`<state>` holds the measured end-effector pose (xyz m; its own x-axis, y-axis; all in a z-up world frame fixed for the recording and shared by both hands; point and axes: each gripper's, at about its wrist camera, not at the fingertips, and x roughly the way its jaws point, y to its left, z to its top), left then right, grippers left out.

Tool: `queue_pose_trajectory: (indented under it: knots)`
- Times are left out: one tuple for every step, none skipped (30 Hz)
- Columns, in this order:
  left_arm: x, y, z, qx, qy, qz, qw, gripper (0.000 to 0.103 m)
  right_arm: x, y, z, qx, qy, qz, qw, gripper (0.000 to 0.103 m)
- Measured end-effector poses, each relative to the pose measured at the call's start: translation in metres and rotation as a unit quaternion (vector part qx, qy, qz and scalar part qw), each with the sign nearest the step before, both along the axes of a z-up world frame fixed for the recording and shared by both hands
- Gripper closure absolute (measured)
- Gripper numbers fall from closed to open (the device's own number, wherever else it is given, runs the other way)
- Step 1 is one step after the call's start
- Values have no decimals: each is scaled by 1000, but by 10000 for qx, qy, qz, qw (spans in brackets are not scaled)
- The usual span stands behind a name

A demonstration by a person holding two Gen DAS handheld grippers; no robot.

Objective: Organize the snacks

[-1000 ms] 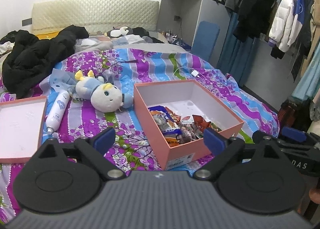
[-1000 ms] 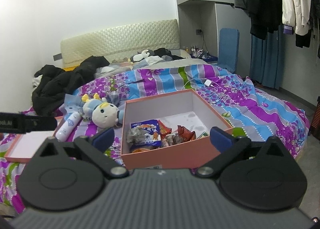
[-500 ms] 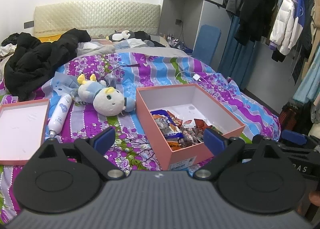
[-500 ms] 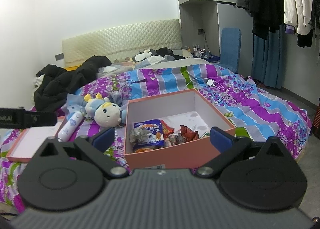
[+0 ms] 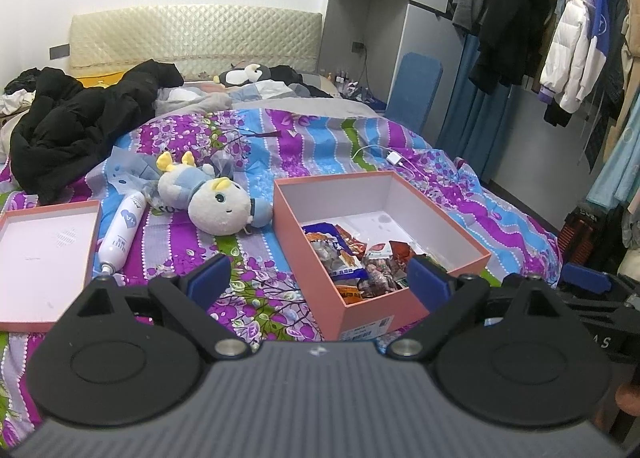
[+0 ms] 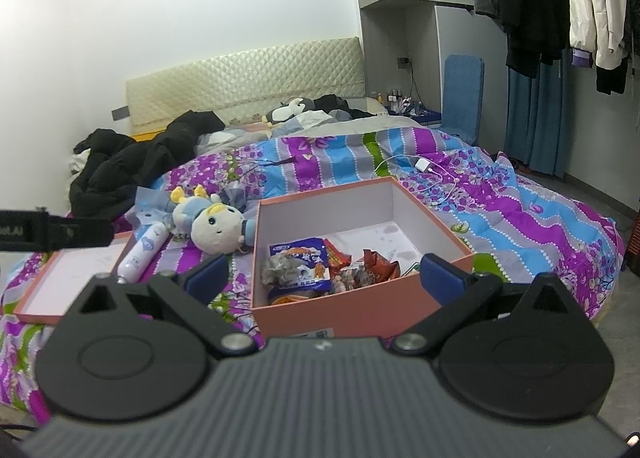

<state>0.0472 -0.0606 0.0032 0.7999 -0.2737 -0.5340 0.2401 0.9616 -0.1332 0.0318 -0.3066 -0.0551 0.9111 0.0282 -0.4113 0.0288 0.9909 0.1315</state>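
Snacks (image 6: 316, 270) in pink box (image 6: 360, 300), beyond both open jaws.

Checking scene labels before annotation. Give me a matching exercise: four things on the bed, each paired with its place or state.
Things:
1. snack packets
2. box lid
3. spray bottle
4. charger

Places or states:
A. lying on its side between the lid and the plush toy
B. on the quilt beyond the far side of the box
C. piled at the near end inside the open pink box
D. lying open side up at the left edge of the bed

Pairs: 1-C, 2-D, 3-A, 4-B
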Motion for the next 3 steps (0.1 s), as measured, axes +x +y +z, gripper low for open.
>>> queue_pose_trajectory:
  knots:
    - [0, 0, 0, 2, 0, -1, 10000, 6, 0, 0, 0, 1, -2, -20, 10000, 0]
    - [0, 0, 0, 2, -1, -1, 10000, 6, 0, 0, 1, 2, -5, -30, 10000, 0]
    - [0, 0, 0, -1, -2, -1, 10000, 6, 0, 0, 1, 2, -7, -36, 10000, 0]
